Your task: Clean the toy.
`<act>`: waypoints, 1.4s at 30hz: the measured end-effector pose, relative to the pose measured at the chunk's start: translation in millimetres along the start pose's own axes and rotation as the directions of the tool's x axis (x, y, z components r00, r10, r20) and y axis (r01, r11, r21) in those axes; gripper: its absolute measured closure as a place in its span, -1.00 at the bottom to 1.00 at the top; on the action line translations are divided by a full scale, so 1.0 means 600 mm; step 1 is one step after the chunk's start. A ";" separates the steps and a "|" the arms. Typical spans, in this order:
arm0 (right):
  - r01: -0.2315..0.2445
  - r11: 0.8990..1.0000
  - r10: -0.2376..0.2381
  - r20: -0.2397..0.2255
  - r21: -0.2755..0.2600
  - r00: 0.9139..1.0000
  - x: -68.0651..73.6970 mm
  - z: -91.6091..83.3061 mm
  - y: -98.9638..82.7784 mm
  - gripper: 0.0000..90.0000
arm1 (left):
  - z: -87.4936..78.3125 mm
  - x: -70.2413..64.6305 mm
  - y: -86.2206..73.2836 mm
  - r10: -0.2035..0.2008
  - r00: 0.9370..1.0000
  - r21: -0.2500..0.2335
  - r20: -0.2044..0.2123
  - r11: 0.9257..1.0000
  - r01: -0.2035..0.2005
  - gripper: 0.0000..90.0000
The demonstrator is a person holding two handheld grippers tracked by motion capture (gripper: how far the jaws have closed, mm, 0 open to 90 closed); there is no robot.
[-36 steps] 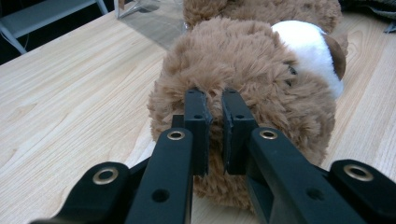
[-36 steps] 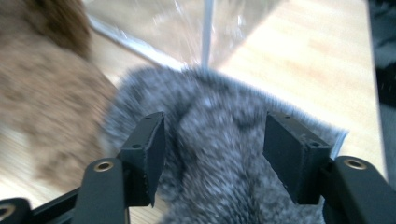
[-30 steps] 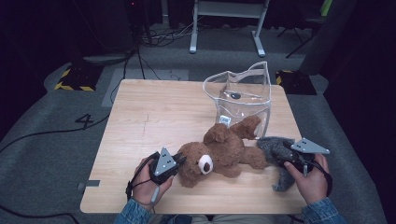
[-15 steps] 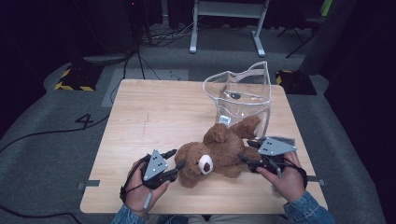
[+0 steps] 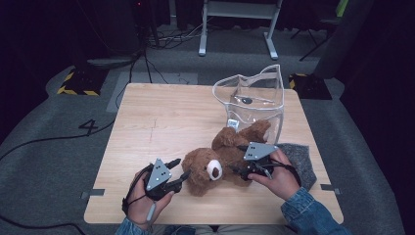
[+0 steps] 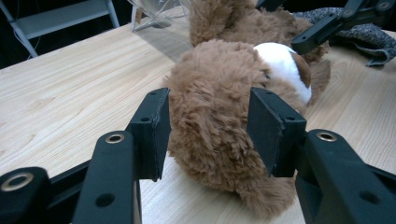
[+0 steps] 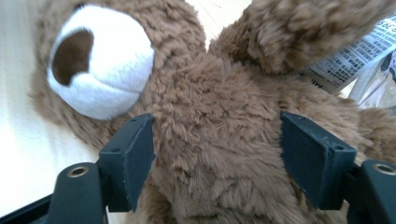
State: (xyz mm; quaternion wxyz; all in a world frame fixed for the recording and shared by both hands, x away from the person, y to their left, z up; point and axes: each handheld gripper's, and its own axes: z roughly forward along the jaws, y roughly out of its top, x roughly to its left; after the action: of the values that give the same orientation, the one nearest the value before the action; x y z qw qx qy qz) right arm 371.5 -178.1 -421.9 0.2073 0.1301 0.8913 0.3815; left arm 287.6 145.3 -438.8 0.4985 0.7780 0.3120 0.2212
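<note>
A brown teddy bear (image 5: pixel 220 164) with a white muzzle lies on its back near the front of the wooden table (image 5: pixel 161 122). My left gripper (image 5: pixel 181 167) is at the bear's head. Its jaws have just been opening and now stand open on either side of the furry head (image 6: pixel 219 107), the pads not squeezing it. My right gripper (image 5: pixel 238 159) comes in from the right over the bear's body. Its jaws have just been opening wider and straddle the torso (image 7: pixel 210 140) below the muzzle, open. The right gripper's black jaw (image 6: pixel 327 28) also shows beyond the head.
A clear plastic container (image 5: pixel 254 98) stands behind the bear at the back right, touching its raised paw. A printed paper tag (image 7: pixel 355 60) hangs by that paw. A grey knitted cloth (image 5: pixel 298 159) lies at the right edge behind my right hand.
My right hand has moved left from the grey cloth onto the bear's body. My left gripper's jaws have spread apart at the bear's head; that hand has hardly shifted.
</note>
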 end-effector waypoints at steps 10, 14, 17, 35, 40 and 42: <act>0.171 0.985 -0.174 0.084 0.037 0.981 0.009 0.034 -0.008 -0.38 | 0.003 0.001 0.000 0.000 1.000 0.002 0.004 1.000 0.000 0.11; 0.175 0.984 -0.176 0.082 0.020 0.981 0.004 0.040 -0.012 -0.38 | 0.003 0.002 -0.001 -0.002 1.000 0.004 0.006 1.000 0.002 0.11; 0.153 0.988 -0.155 0.081 0.024 0.985 0.004 0.042 -0.012 -0.38 | 0.003 0.002 -0.002 -0.007 1.000 0.004 0.004 1.000 0.007 0.11; 0.047 0.995 -0.046 -0.004 0.093 0.999 -0.021 0.068 -0.008 0.66 | 0.001 0.003 -0.001 -0.010 1.000 -0.001 0.005 1.000 0.010 0.11; -0.028 0.998 0.027 0.017 0.058 0.999 -0.017 0.052 0.000 0.79 | -0.002 0.008 -0.002 -0.012 1.000 -0.011 -0.002 1.000 0.012 0.11; -0.063 0.997 0.062 0.029 0.040 0.998 -0.014 0.039 0.003 0.81 | -0.002 0.010 -0.003 -0.022 1.000 -0.014 -0.008 1.000 0.022 0.12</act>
State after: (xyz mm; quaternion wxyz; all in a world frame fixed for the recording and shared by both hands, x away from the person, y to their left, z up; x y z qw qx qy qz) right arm 390.0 -165.7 -432.8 0.2051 0.1675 0.8914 0.3678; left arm 290.3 150.8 -439.9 0.5052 0.7701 0.3209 0.2209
